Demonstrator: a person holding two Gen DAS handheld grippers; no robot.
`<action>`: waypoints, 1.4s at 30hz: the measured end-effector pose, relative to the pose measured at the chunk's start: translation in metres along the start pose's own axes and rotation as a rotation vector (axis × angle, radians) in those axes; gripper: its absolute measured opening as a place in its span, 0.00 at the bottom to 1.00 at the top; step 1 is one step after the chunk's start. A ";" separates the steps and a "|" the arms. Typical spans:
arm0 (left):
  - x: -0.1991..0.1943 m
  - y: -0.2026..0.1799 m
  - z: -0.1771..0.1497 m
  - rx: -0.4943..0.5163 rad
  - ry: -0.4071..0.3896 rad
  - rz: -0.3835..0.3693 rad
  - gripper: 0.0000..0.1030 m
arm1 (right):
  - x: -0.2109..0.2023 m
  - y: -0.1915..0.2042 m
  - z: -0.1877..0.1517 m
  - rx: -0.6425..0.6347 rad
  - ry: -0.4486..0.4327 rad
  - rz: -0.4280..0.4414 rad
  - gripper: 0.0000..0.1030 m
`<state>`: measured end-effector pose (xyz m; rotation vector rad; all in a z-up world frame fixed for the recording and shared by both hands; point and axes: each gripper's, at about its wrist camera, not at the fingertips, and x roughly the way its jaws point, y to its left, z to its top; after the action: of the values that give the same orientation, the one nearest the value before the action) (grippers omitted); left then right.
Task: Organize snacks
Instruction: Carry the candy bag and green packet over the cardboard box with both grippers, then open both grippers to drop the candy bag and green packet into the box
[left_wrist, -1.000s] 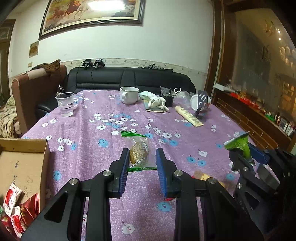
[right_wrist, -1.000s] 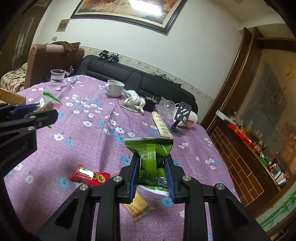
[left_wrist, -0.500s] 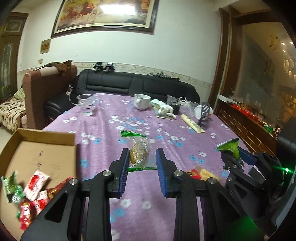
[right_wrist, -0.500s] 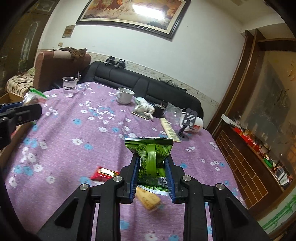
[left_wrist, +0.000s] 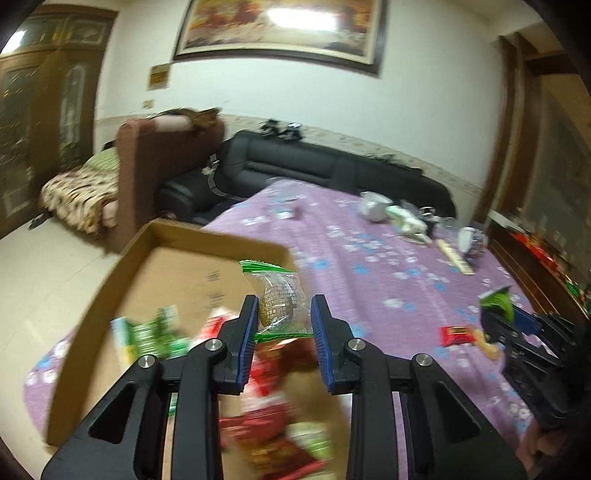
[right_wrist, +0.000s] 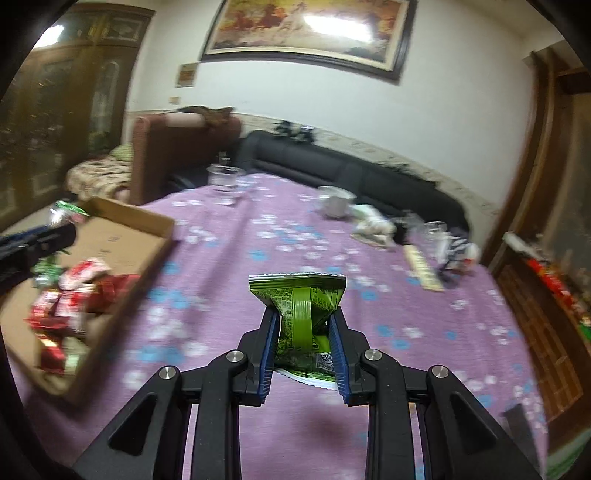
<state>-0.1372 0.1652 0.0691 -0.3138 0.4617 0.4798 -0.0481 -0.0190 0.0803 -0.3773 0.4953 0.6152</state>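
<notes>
Snacks judged light and crinkly: clear cookie packet (left_wrist: 281, 301) hangs between the left gripper (left_wrist: 283, 325) jaws, grip uncertain, over the box (left_wrist: 122, 266); green packet (right_wrist: 301, 314) is pinched mid-body by the right gripper (right_wrist: 303, 343)

The left wrist camera is looking down closely over the open brown cardboard box (left_wrist: 155, 258) at lower left; the right wrist camera is facing the purple floral tablecloth (right_wrist: 295, 236), apparently from farther back. Both are sharing these.

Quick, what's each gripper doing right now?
Left gripper: holding the clear snack packet, over the cardboard box.
Right gripper: closed on the green snack bag.
</notes>
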 end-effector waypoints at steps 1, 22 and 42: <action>0.001 0.008 -0.001 -0.006 0.014 0.014 0.26 | -0.002 0.007 0.001 0.004 0.009 0.064 0.27; 0.027 0.049 -0.024 0.005 0.093 0.179 0.26 | 0.023 0.126 -0.002 0.003 0.204 0.573 0.26; 0.039 0.046 -0.026 0.026 0.153 0.203 0.26 | 0.056 0.124 -0.010 0.069 0.204 0.586 0.26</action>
<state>-0.1392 0.2085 0.0198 -0.2803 0.6518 0.6499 -0.0895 0.0949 0.0182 -0.2261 0.8320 1.1288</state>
